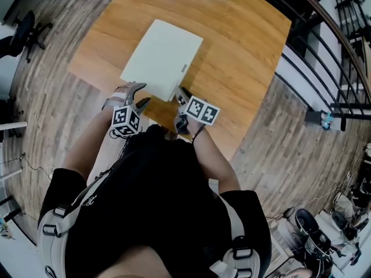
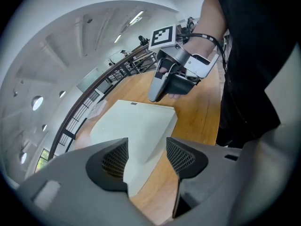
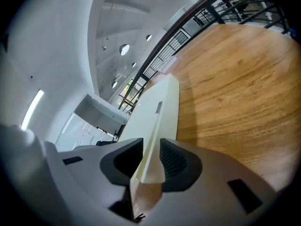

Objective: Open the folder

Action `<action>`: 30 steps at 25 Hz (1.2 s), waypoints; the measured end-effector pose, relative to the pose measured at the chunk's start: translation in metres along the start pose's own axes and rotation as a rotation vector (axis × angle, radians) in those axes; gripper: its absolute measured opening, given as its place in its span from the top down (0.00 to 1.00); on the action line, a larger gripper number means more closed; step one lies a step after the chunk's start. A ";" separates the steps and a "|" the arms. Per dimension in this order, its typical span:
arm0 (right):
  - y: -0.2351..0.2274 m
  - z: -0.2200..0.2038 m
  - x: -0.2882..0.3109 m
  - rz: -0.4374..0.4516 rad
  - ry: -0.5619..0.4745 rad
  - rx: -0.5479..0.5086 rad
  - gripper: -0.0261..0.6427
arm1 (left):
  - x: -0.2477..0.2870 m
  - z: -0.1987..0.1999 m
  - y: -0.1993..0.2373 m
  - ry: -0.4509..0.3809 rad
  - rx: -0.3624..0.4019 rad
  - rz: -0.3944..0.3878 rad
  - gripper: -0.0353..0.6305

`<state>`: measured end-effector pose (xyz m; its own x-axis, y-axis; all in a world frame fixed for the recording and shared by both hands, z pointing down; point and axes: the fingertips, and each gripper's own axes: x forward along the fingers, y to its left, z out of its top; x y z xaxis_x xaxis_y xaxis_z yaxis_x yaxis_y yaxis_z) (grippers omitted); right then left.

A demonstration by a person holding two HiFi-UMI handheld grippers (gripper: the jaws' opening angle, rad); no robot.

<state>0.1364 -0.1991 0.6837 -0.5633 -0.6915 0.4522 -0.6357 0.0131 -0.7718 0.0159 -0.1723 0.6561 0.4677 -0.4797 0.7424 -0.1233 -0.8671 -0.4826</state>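
Head view shows the cream folder (image 1: 162,57) lying closed on the desk (image 1: 243,51), one corner toward us; our left tool (image 2: 146,153) gapes empty just short of it, while our right tool (image 3: 151,155), jaws apart, straddles that corner. We should pinch only its top layer, then lift slowly.

Pale cream folder (image 1: 162,59) on a honey-brown table (image 1: 243,45) with fine wood grain. Grey-brown plank floor (image 1: 52,97). The left gripper (image 1: 138,96) and right gripper (image 1: 181,95) are grey, with black mesh-patterned pads (image 2: 115,159); each marker cube (image 1: 126,120) shows black-and-white squares. Black top (image 1: 162,201).
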 end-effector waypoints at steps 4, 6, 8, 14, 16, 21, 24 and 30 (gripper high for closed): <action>-0.010 -0.007 0.004 -0.001 0.009 0.082 0.82 | 0.010 -0.007 -0.007 0.037 0.043 -0.021 0.58; -0.013 -0.010 0.007 0.014 0.014 0.126 0.82 | 0.013 -0.011 -0.009 0.054 0.074 -0.026 0.58; -0.011 -0.013 0.010 0.049 0.021 0.164 0.82 | 0.015 -0.015 -0.007 0.068 0.106 -0.021 0.58; -0.018 -0.017 0.014 0.107 0.039 0.220 0.78 | 0.021 -0.016 -0.001 0.076 0.142 0.001 0.58; -0.021 -0.019 0.015 0.131 0.042 0.242 0.74 | 0.023 -0.014 -0.002 0.072 0.153 0.009 0.58; -0.018 -0.022 0.016 0.231 0.029 0.314 0.78 | 0.029 -0.010 -0.002 0.067 0.178 0.022 0.58; -0.016 -0.022 0.018 0.255 0.029 0.307 0.79 | 0.031 -0.007 0.001 0.062 0.186 0.023 0.59; -0.017 -0.024 0.018 0.265 0.055 0.294 0.79 | 0.031 -0.004 -0.001 0.059 0.148 -0.001 0.60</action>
<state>0.1246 -0.1946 0.7155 -0.7197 -0.6523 0.2375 -0.2908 -0.0274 -0.9564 0.0270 -0.1874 0.6816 0.4154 -0.4899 0.7664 0.0091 -0.8403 -0.5421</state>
